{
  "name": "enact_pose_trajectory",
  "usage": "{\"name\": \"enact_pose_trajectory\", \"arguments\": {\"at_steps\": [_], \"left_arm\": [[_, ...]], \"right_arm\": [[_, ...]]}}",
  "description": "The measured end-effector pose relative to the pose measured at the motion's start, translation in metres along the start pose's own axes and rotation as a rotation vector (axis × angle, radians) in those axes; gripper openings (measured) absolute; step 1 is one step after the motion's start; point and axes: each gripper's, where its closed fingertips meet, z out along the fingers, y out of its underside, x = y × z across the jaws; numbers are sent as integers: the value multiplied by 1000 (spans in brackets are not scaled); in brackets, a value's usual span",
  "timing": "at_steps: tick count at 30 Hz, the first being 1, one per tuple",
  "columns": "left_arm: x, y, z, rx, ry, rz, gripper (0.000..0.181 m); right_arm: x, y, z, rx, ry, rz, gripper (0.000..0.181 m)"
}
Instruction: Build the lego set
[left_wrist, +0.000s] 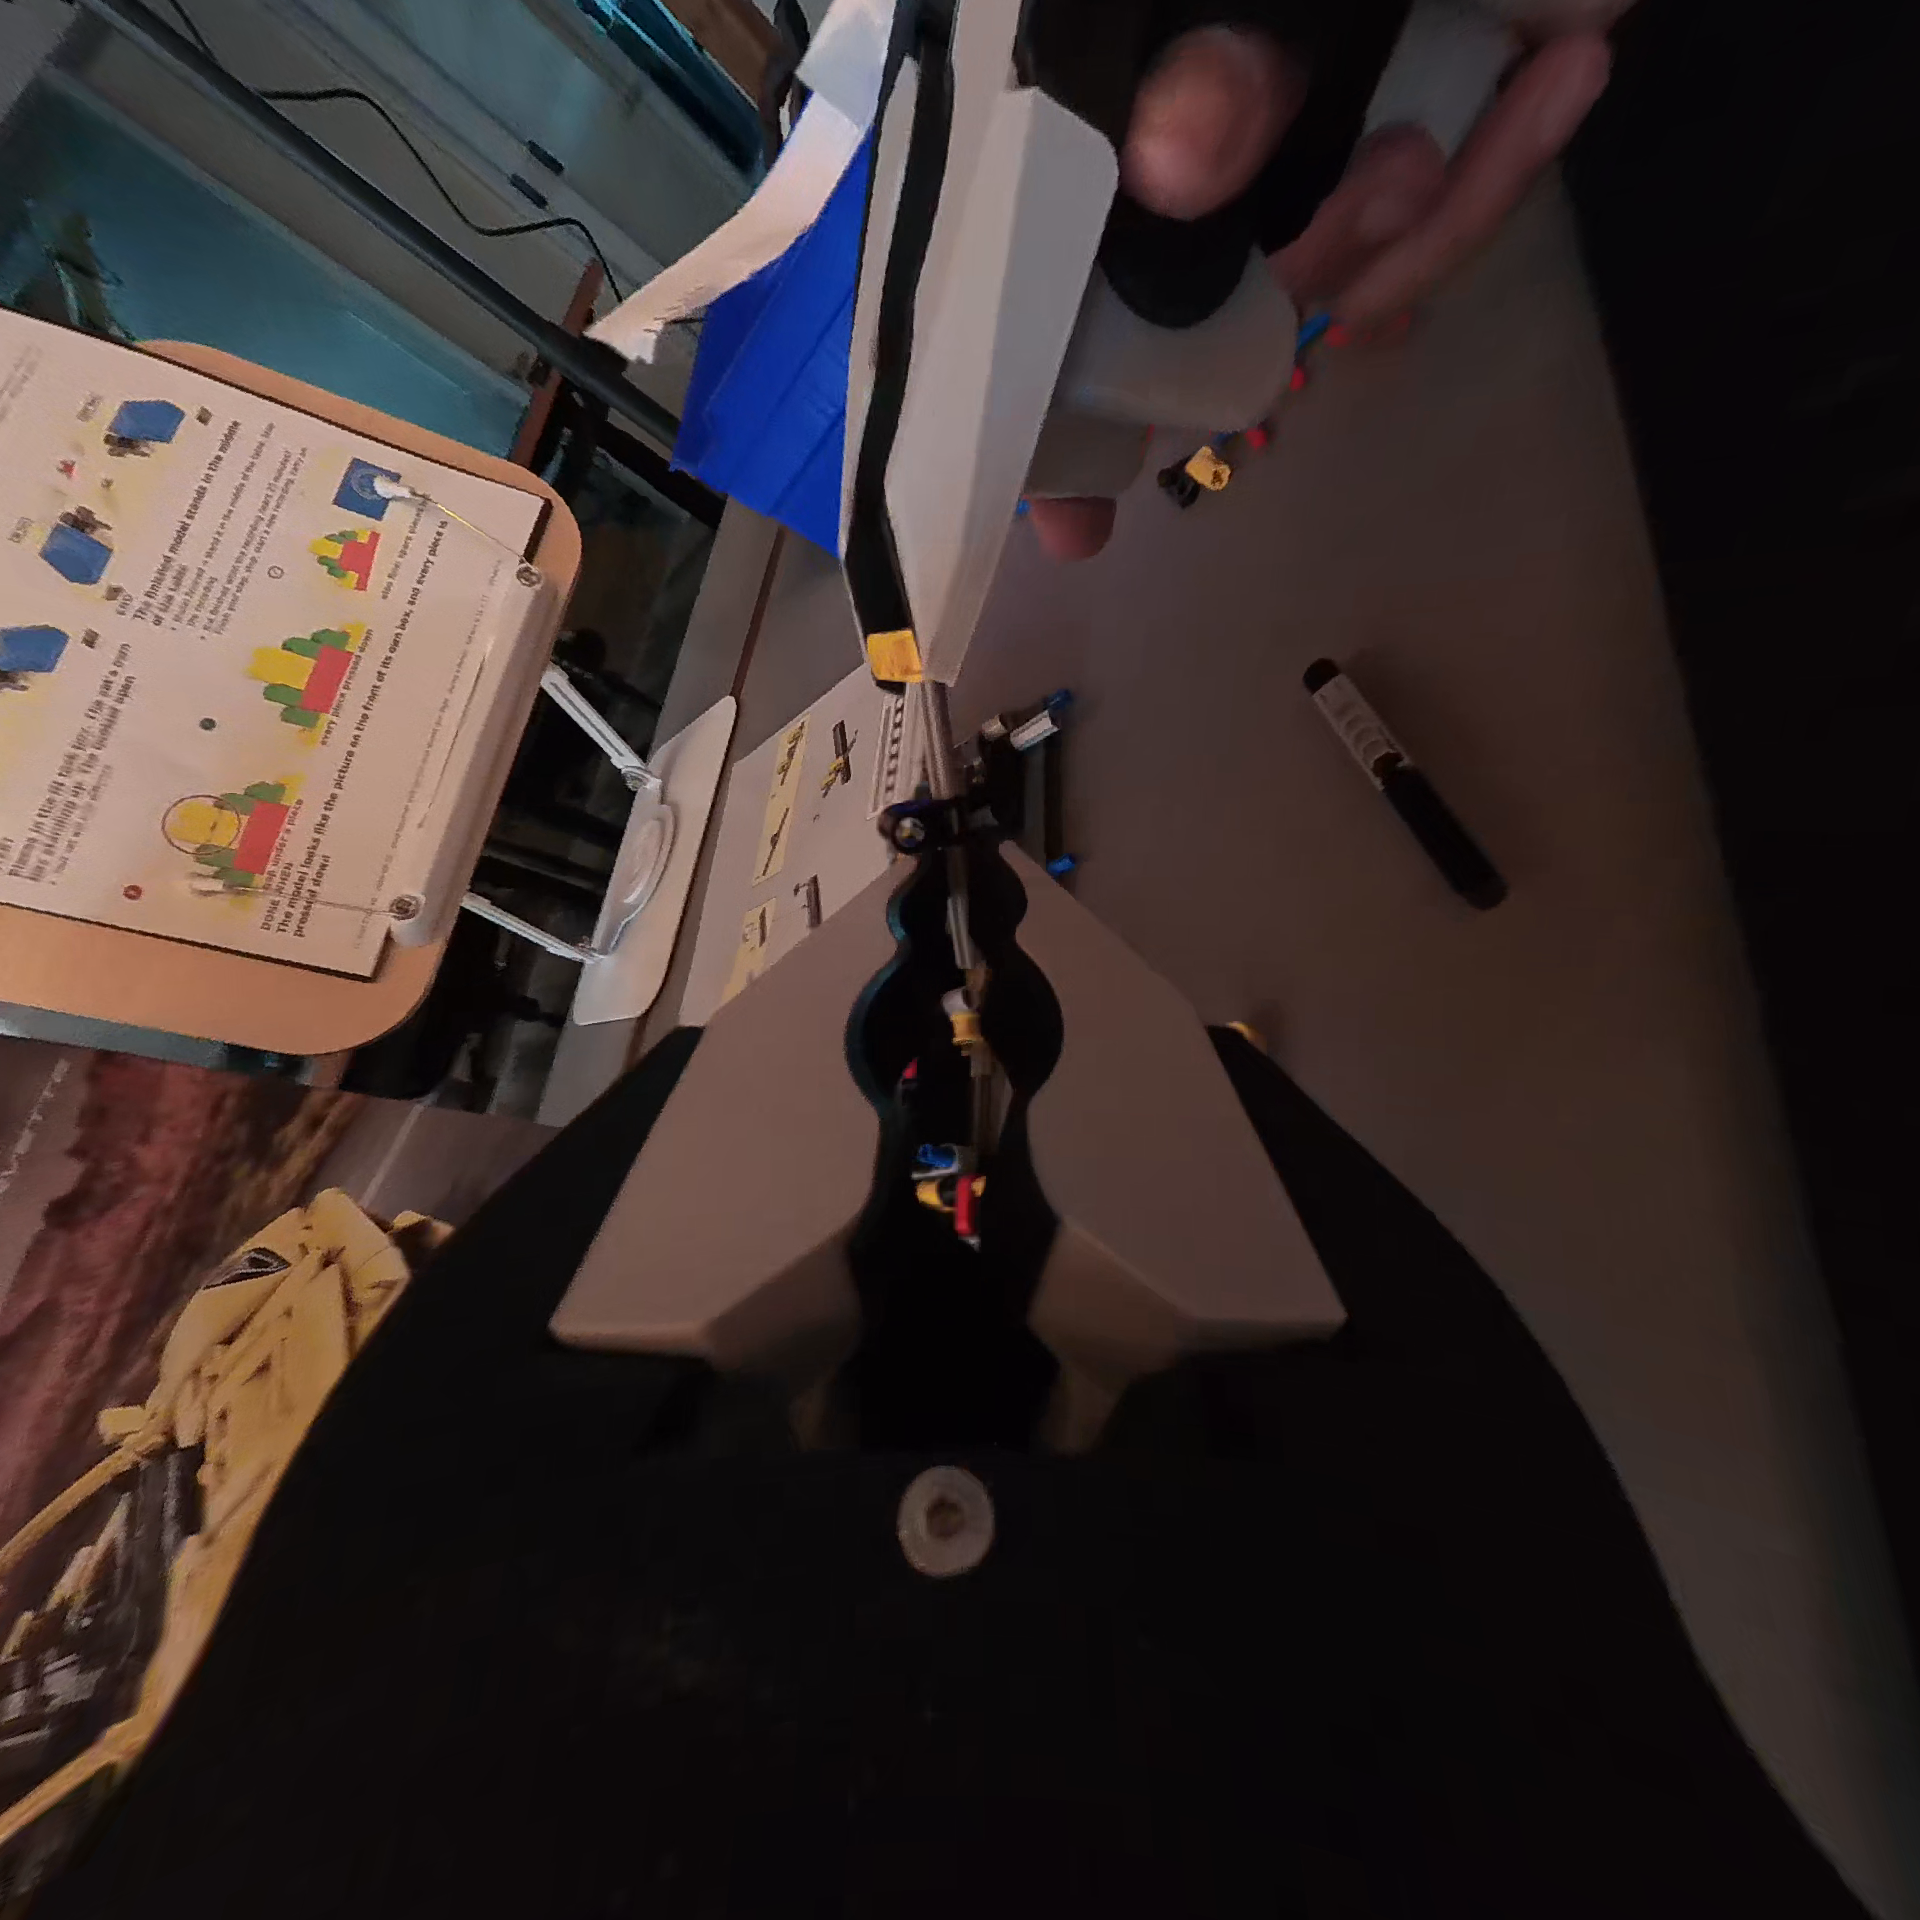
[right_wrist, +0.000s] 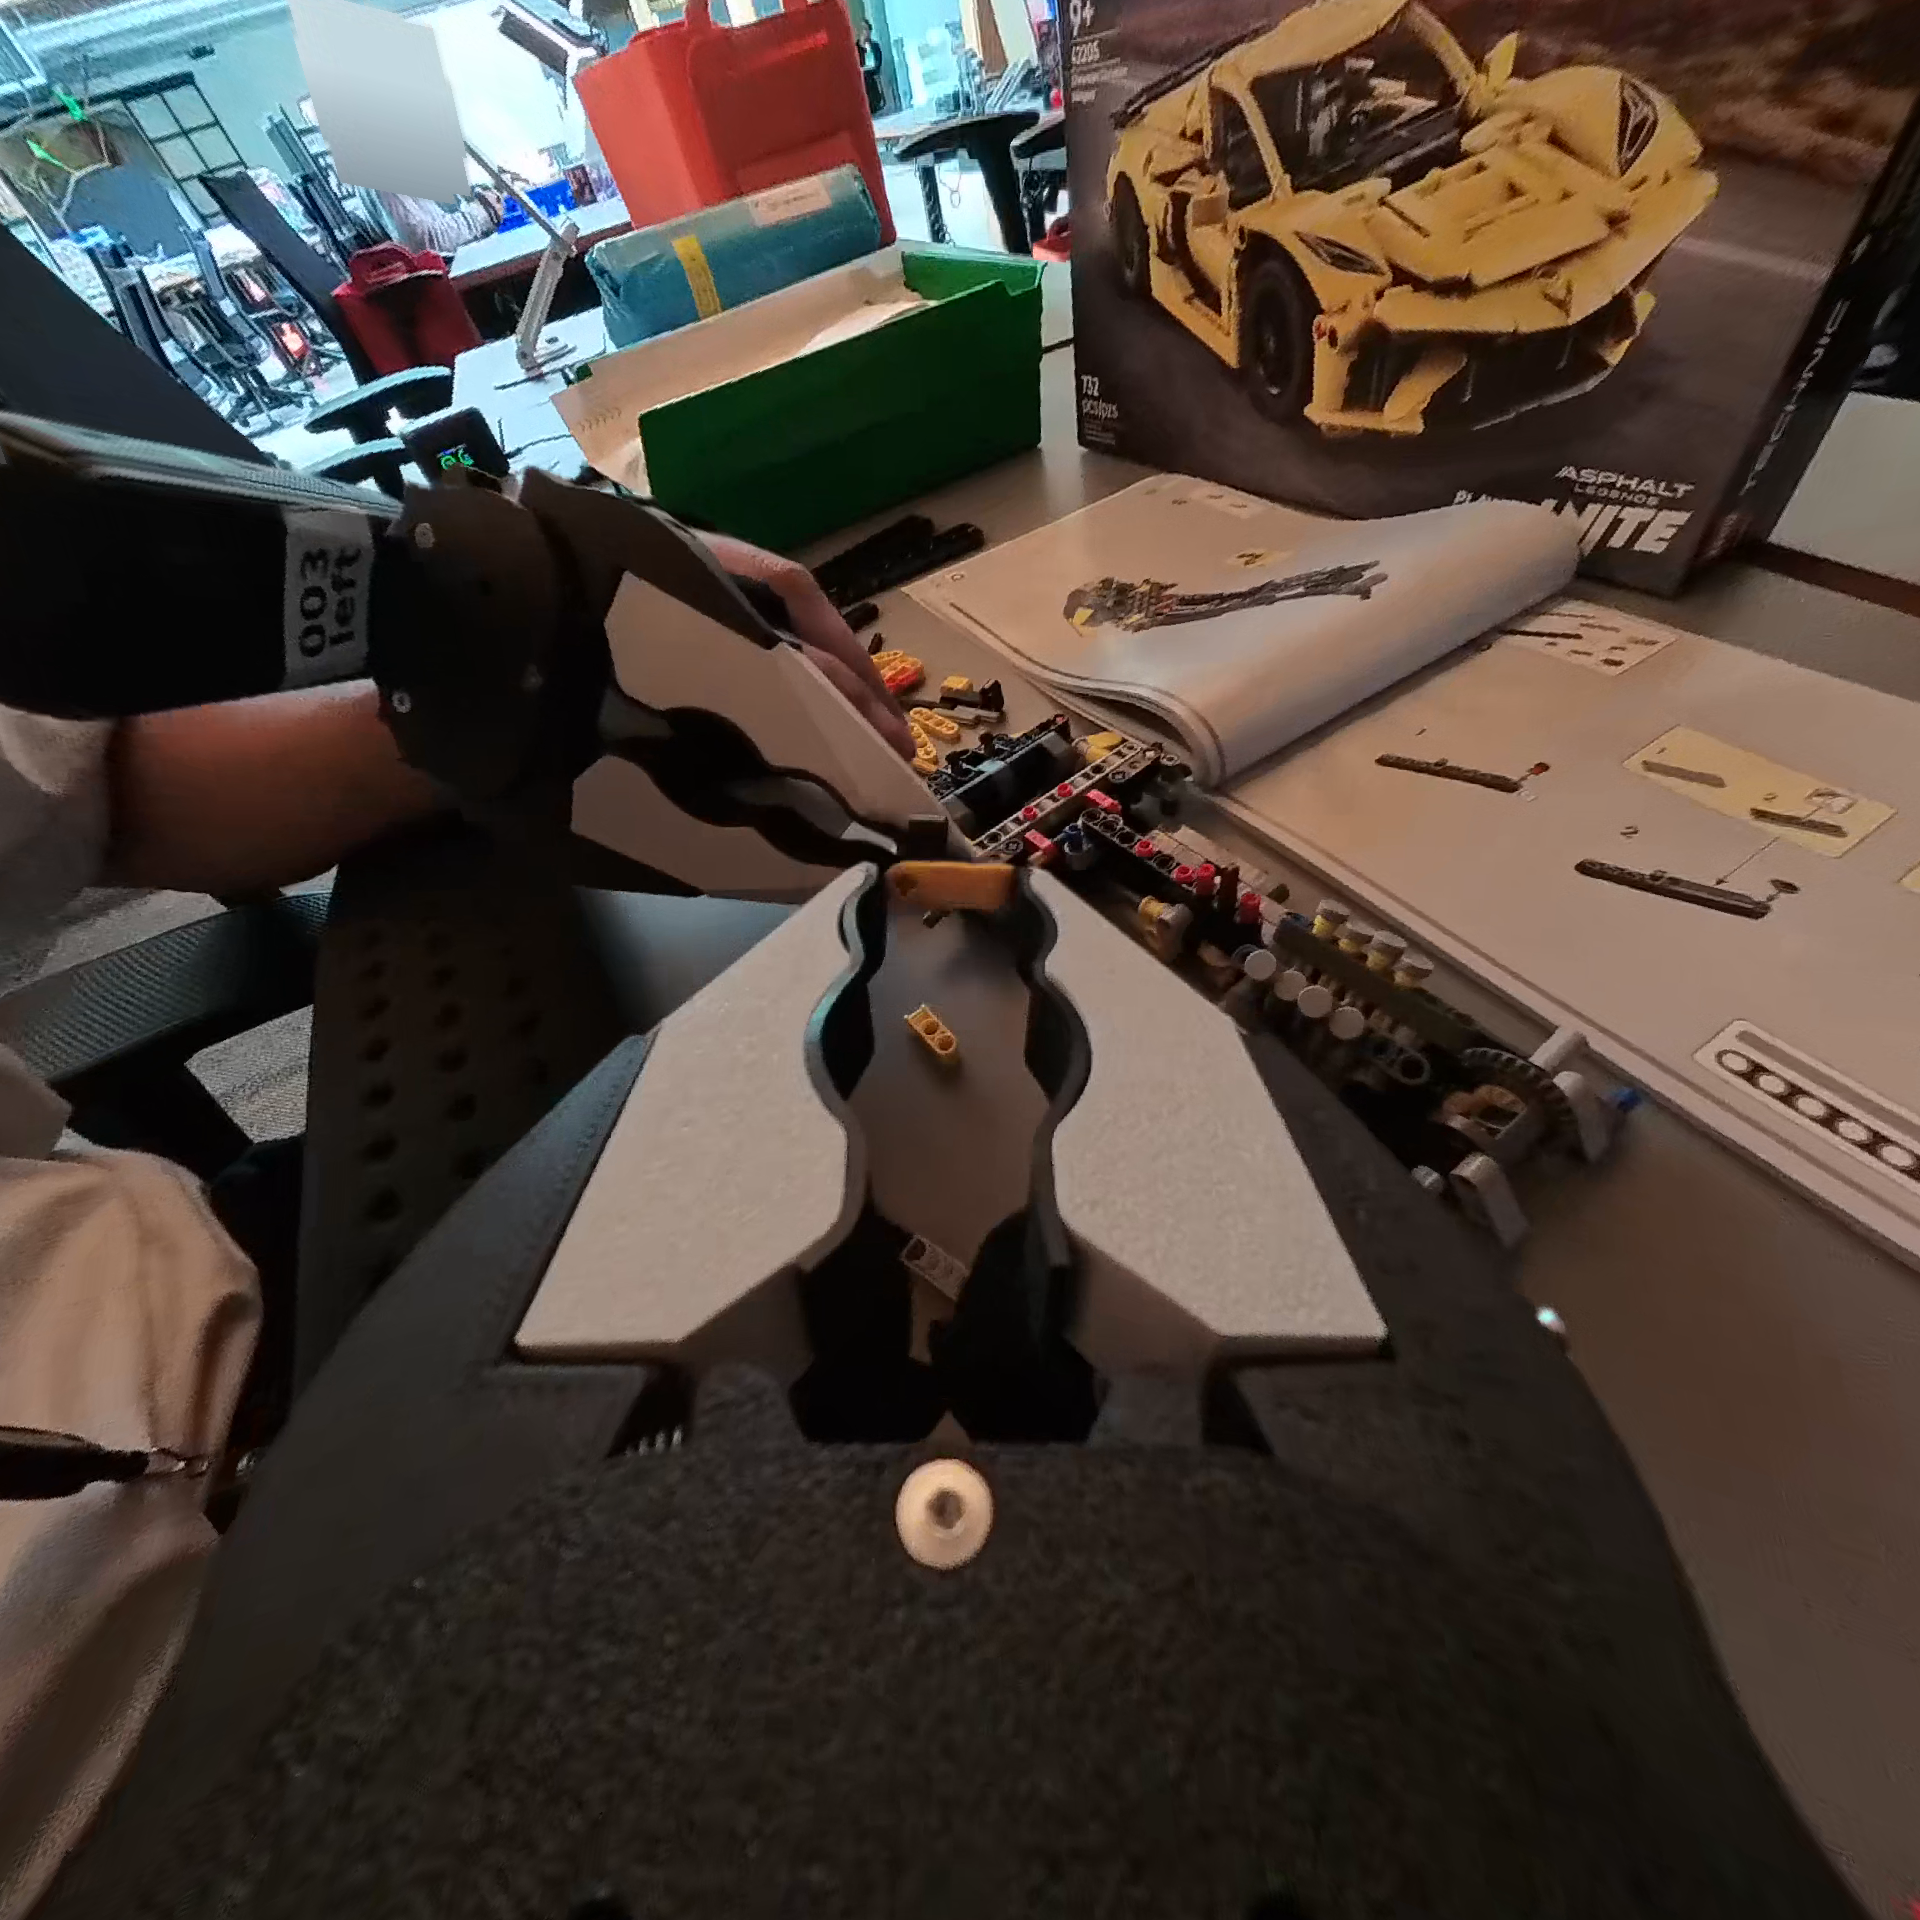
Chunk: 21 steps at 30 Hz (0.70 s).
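Above the half-built chassis (right_wrist: 1226, 914), both grippers' fingers together, right gripper (right_wrist: 951, 883) on a yellow piece (right_wrist: 954, 885).

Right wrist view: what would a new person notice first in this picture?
Most striking is the big box with a yellow car pictured on it, standing at the far right of the table. Before it lies the open instruction booklet, and beside that the long half-built lego chassis. In the middle, the right hand-held gripper pinches a small yellow piece, meeting the left hand-held gripper tip to tip.
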Motion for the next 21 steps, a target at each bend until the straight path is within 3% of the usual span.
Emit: {"name": "enact_pose_trajectory", "arguments": {"at_steps": [8, 18, 21], "left_arm": [[2, 3, 1, -40, -62, 182, 2], [7, 12, 4, -114, -54, 220, 2], [13, -2, 5, -75, -32, 174, 1]], "right_arm": [[1, 10, 0, 6, 2, 3, 23], [5, 19, 6, -23, 36, 12, 23], [3, 23, 12, -46, 38, -3, 23]]}}
